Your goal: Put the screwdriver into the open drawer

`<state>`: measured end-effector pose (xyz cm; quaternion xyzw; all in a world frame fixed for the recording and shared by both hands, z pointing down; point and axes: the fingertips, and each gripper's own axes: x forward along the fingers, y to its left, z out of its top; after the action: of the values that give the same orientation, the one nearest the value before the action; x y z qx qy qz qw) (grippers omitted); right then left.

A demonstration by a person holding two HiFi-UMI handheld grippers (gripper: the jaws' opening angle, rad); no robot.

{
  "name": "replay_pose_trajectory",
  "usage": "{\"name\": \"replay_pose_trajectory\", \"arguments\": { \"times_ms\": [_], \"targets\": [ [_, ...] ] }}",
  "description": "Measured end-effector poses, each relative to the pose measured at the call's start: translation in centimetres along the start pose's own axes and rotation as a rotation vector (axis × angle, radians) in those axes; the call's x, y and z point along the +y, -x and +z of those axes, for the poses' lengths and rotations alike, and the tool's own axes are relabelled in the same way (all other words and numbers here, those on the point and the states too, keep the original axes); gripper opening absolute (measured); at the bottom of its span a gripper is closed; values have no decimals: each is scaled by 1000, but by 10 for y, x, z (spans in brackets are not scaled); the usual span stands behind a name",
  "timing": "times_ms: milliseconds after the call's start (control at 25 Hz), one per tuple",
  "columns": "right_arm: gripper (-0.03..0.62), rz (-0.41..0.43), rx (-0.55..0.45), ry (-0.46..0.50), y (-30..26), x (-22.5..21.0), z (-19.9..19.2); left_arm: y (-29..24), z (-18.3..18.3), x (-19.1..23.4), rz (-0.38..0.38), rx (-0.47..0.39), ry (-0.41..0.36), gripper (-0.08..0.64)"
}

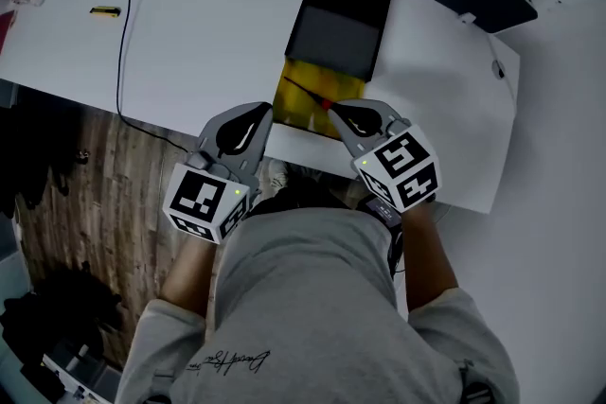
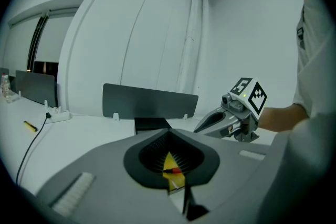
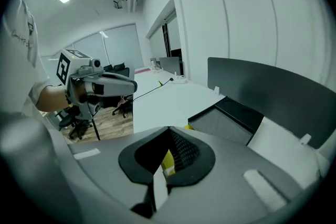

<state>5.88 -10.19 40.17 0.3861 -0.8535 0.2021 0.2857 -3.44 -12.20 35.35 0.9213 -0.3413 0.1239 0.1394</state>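
Left gripper (image 1: 256, 114) and right gripper (image 1: 333, 113) are pressed together, empty; the light, stiff, roll-prone screwdriver (image 1: 305, 93) lies in the drawer (image 1: 295, 115), best gripped at its red handle.

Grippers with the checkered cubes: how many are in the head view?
2. The left gripper is over the table's near edge, just left of the yellow drawer; the right gripper is over the drawer's near end. None look hidden.
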Motion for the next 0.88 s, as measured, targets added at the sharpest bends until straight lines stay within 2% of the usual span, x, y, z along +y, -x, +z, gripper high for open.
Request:
{"name": "replay_pose_trajectory", "arguments": {
  "times_ms": [520,880],
  "targets": [
    [14,41,-71,-87,19,8,4,9,1,2,39,-17,45,0],
    [13,48,-80,-100,19,6,2,7,1,-6,28,-12,21,0]
  ]
}}
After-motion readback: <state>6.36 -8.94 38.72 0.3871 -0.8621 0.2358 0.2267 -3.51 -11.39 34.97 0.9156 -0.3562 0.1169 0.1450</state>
